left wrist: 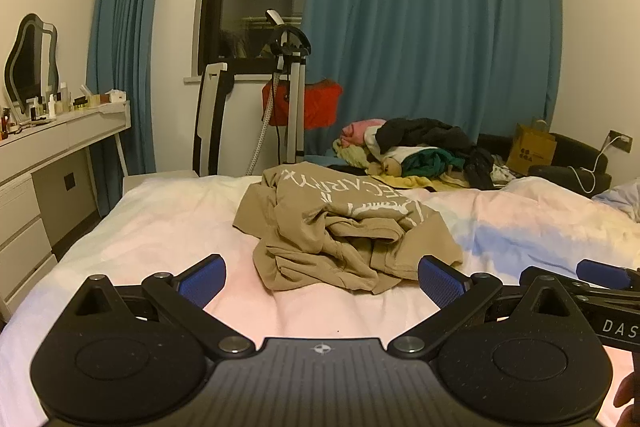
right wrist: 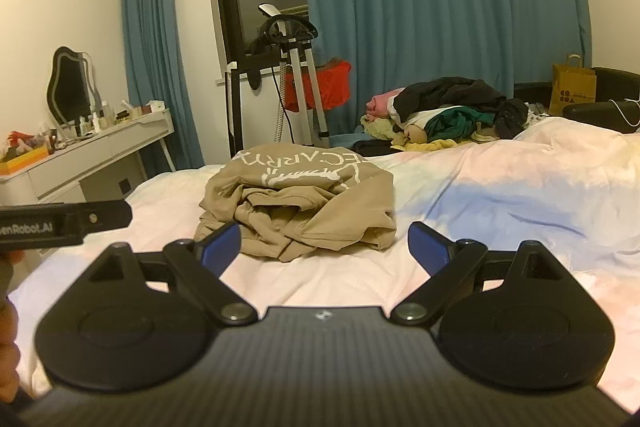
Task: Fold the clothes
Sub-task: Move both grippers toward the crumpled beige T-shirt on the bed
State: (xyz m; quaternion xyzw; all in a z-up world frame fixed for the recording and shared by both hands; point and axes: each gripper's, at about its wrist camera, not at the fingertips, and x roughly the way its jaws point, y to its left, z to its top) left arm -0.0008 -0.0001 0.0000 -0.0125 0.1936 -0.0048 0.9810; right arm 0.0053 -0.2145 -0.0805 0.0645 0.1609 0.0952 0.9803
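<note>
A tan T-shirt with white lettering [left wrist: 340, 227] lies crumpled in a heap on the pale bed sheet [left wrist: 168, 227]; it also shows in the right wrist view [right wrist: 296, 203]. My left gripper [left wrist: 322, 279] is open and empty, just short of the shirt's near edge. My right gripper [right wrist: 324, 245] is open and empty, also close to the shirt's near edge. The right gripper shows at the right edge of the left wrist view [left wrist: 600, 277]. The left gripper's body shows at the left edge of the right wrist view [right wrist: 64, 223].
A pile of mixed clothes [left wrist: 424, 151] lies at the far side of the bed. A white dressing table with a mirror and bottles [left wrist: 60, 123] stands at the left. A garment steamer stand [left wrist: 288, 87] and blue curtains [left wrist: 432, 27] are behind the bed. A paper bag [left wrist: 532, 147] sits at the far right.
</note>
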